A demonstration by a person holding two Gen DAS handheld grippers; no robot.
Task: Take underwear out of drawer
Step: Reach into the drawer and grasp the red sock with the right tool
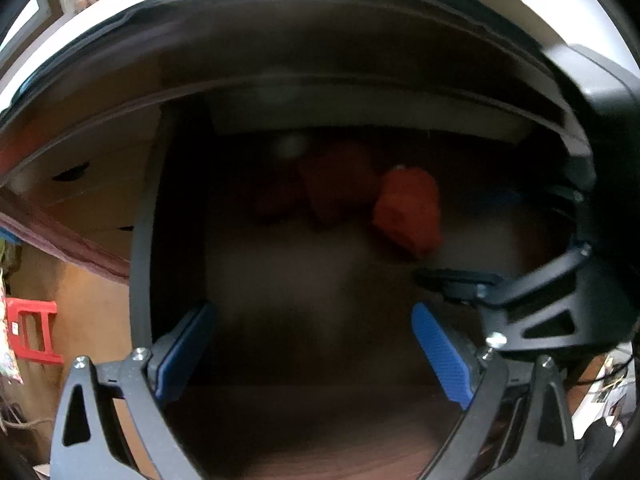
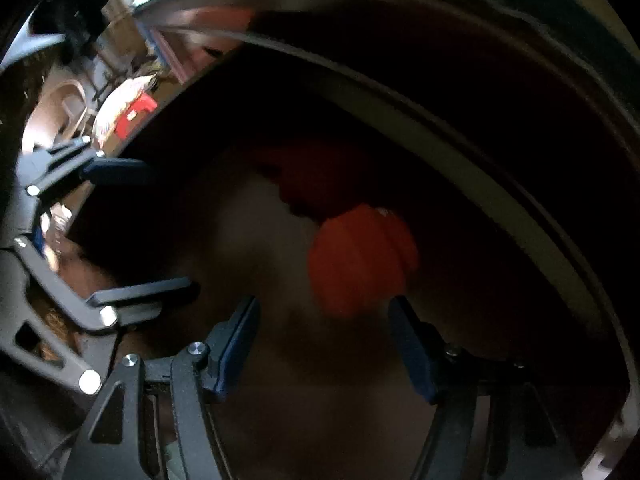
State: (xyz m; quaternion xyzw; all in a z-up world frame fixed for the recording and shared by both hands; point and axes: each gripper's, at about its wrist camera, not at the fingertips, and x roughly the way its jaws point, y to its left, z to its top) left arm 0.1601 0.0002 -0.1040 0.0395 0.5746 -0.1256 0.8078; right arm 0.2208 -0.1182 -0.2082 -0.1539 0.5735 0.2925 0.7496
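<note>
The underwear [image 1: 408, 210], a bright orange-red folded bundle, lies on the pale floor of the open drawer [image 1: 142, 240], toward the back and a little to the right in the left wrist view; in the right wrist view the same bundle [image 2: 362, 260] sits just ahead of the tool tips, nearer the right-hand finger than the left. Behind it and to its left a darker red garment [image 1: 336, 180] lies in shadow, touching or nearly touching the orange piece; the blur does not let me say which. The left tool [image 1: 314, 350] points steeply down into the drawer with its blue pads [image 1: 440, 354] standing wide apart and nothing between them, only the dim drawer floor showing in the gap. The right tool [image 2: 322, 346] also points down into the drawer, its dark blue pads [image 2: 236, 344] held at a middling gap and clear of the cloth, so it grips nothing; the orange bundle lies just beyond its tips. From the left wrist view the right tool's black frame enters at the right edge, reaching in near the bundle. Outside the drawer's left wall a red plastic stool [image 1: 34, 328] stands on the brown floor. Both views are dark and smeared, so fine detail of the fabric cannot be made out.
</note>
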